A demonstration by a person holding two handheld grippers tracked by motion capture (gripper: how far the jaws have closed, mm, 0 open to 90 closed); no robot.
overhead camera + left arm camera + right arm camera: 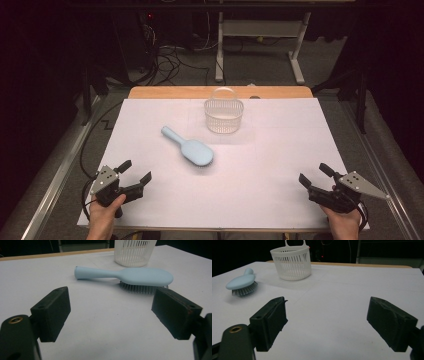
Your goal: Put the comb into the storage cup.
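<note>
A light blue hairbrush (190,148) lies bristles down near the middle of the white table cover, its handle pointing to the far left. Behind it stands a white slatted basket (223,114) with a loop handle. My left gripper (135,171) rests open at the near left, and in its own view the hairbrush (130,276) and basket (133,252) lie ahead of its empty jaws (111,312). At the near right my right gripper (314,174) is open and empty too. From there the hairbrush (241,282) is far left and the basket (291,262) beyond.
The white cover (280,150) spans the table, with a wooden edge (165,92) showing at the back. Past it are a desk frame (260,40) and cables (170,60) on the dark floor. Metal rails (55,175) run along both sides.
</note>
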